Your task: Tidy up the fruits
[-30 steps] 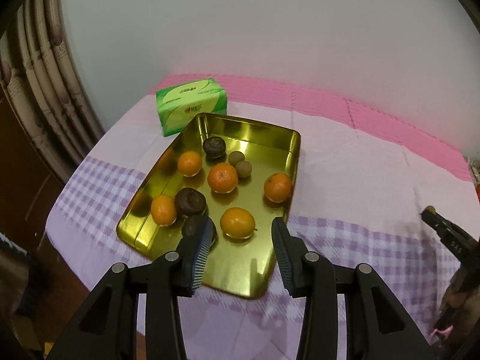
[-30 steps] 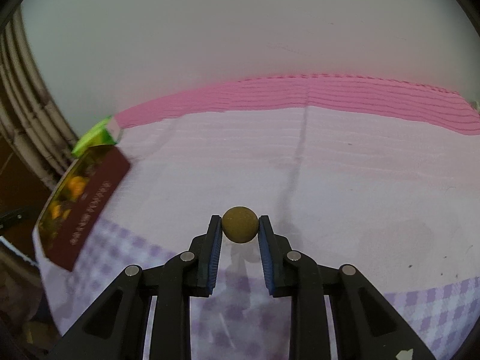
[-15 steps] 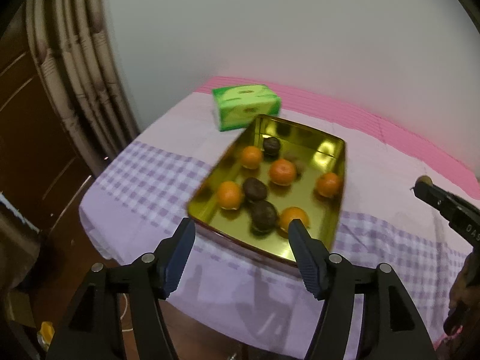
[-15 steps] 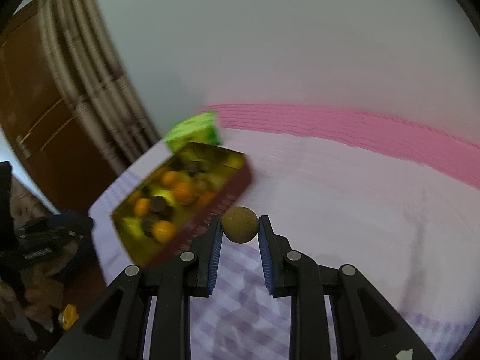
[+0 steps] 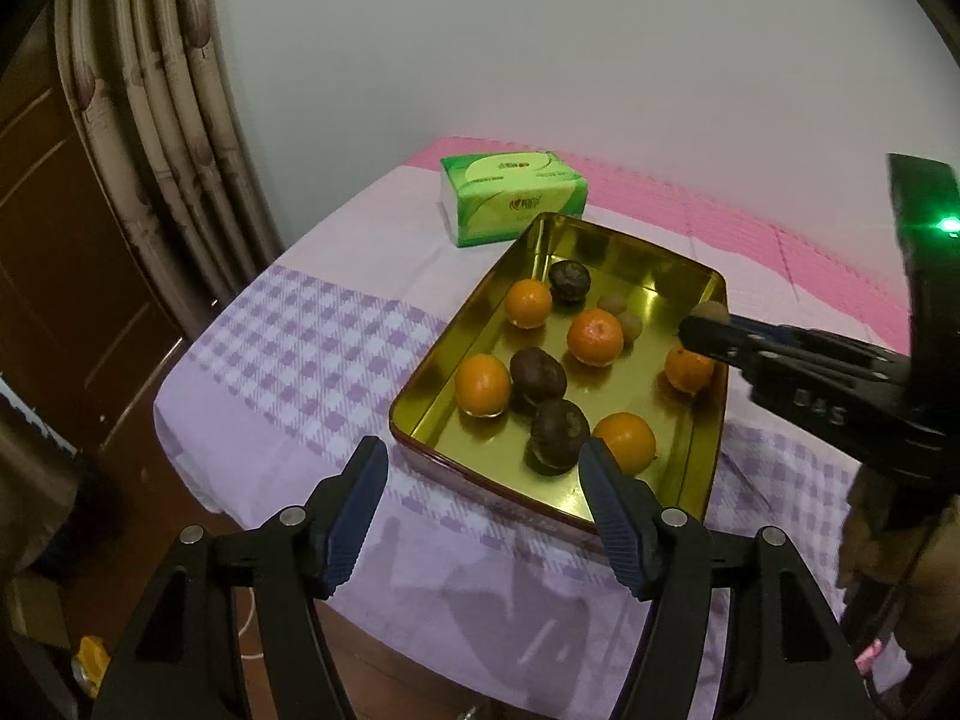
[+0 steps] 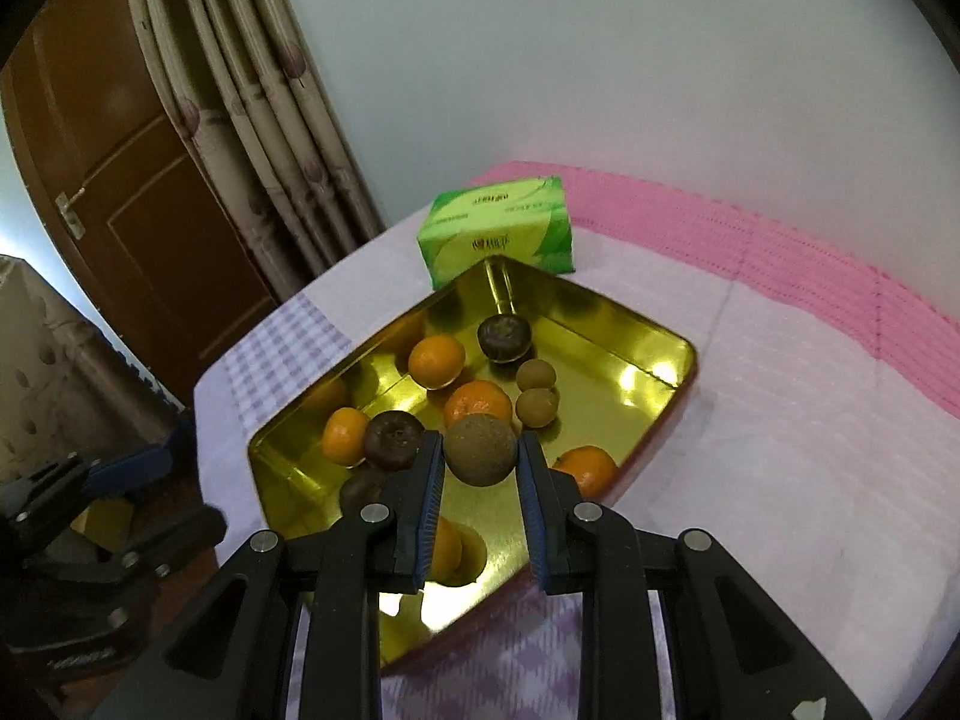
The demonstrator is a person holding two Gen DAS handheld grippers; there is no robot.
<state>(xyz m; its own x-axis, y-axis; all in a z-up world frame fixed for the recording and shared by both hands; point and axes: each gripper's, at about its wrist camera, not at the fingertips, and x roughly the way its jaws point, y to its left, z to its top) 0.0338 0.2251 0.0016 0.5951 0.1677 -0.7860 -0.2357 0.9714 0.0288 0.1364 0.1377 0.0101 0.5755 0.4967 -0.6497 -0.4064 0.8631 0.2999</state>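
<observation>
The right tool (image 6: 480,456) pinches a brown fruit (image 6: 480,449) at mid-frame, above the gold tray (image 6: 672,387) of oranges (image 6: 436,360) and dark fruits (image 6: 504,336). The left tool (image 5: 483,507) gapes wide and empty, low in its frame, near the tray's (image 5: 420,384) closest edge on the surface (image 5: 288,360).

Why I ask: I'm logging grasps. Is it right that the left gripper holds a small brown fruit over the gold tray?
Not quite: the right gripper holds the small brown fruit over the gold tray, per the right wrist view. The left gripper is open.
</observation>
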